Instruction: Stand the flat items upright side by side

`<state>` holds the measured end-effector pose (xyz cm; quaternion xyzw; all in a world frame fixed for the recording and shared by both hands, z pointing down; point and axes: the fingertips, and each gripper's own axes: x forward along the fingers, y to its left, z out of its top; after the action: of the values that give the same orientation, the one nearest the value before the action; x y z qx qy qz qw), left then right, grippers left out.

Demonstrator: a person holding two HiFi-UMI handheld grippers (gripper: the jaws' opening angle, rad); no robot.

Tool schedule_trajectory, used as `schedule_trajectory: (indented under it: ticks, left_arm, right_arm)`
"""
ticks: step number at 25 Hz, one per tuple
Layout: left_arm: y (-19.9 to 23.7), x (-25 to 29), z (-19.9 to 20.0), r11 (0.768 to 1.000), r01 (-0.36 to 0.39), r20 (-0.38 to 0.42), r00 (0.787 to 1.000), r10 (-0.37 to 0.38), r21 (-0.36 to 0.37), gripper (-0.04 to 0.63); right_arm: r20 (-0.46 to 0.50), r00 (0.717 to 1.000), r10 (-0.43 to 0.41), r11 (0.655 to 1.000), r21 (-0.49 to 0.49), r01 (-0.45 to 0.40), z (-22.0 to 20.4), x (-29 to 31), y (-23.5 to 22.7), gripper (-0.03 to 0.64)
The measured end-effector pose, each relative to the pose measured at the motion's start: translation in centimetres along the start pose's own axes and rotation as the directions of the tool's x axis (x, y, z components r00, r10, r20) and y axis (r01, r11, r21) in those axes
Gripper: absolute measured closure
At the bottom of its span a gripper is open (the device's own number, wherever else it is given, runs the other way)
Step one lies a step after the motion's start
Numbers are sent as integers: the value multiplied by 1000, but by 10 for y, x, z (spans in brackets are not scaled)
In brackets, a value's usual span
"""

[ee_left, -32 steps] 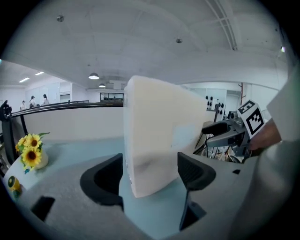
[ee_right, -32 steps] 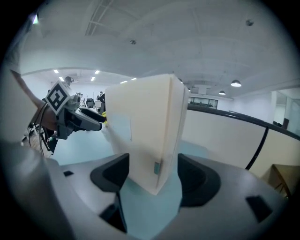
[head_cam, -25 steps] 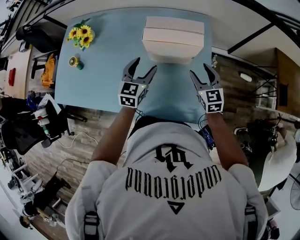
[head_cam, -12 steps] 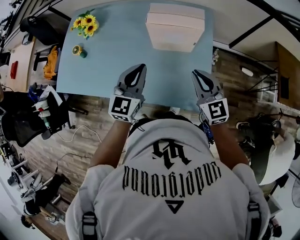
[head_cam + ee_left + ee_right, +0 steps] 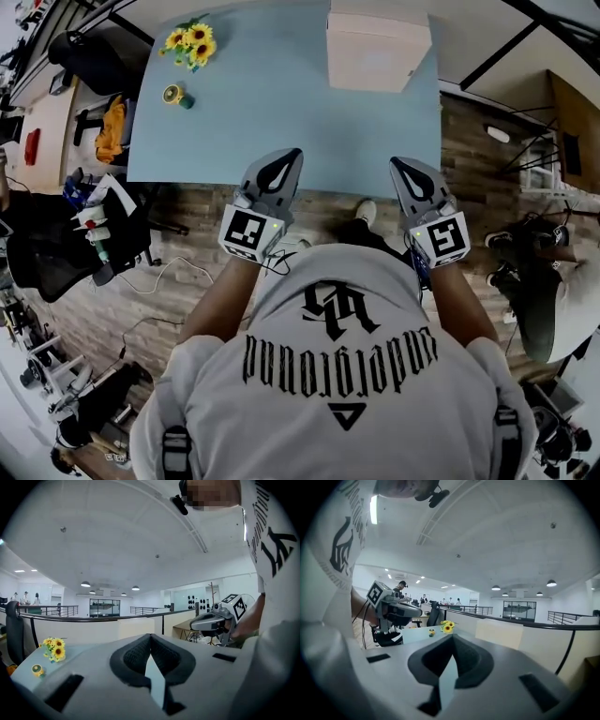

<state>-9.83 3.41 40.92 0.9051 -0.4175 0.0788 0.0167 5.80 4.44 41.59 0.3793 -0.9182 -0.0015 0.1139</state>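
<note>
My left claw point(image 5: 287, 161) is pressed fully together with nothing in it; in its own view point(image 5: 150, 638) the dark pads meet in one seam. My right claw point(image 5: 405, 171) is the same, pinched to a line and empty point(image 5: 452, 640), its jaws having just been closing. Both hang side by side at the near edge of the worktop point(image 5: 272, 112), pointing roughly level across it.

The task's thing, a pale block point(image 5: 377, 52) that may be the flat items set together, sits well apart from both claws at the far edge, towards the far right corner. I cannot tell from here whether its pieces stand upright. The sunflowers point(image 5: 190, 42) are at the far left corner and a small yellow reel point(image 5: 175, 95) lies near the left edge.

I judge this as the withdrawal after letting go: the handling looks over or paused. Any further step would call for opening both claws and reaching forward again to the block.

A second ago both claws were spread wide over the worktop, just beside the block's near corners. Now they are shut and drawn back, and the block keeps its place.
</note>
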Motion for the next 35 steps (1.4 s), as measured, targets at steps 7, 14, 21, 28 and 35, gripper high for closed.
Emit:
schedule_trajectory:
  ticks: [7, 14, 21, 28, 35]
  left_arm:
    - [1, -98, -8, 997, 69, 14, 997, -70, 17, 597]
    - [1, -185, 6, 994, 105, 71, 992, -105, 1, 597]
    - [-3, -228, 11, 996, 89, 111, 990, -90, 11, 597]
    - [-6, -242, 15, 997, 74, 127, 989, -74, 4, 597]
    - [-6, -247, 18, 998, 63, 125, 990, -61, -11, 597]
  right_arm:
    - [34, 998, -62, 998, -19, 63, 20, -16, 90, 612]
    - [88, 989, -115, 993, -24, 117, 42, -38, 178, 612]
    - [127, 981, -146, 988, -26, 150, 55, -63, 216, 612]
    - [147, 979, -140, 989, -18, 144, 59, -67, 230, 612]
    - [142, 981, -135, 990, -19, 139, 59, -63, 232, 612]
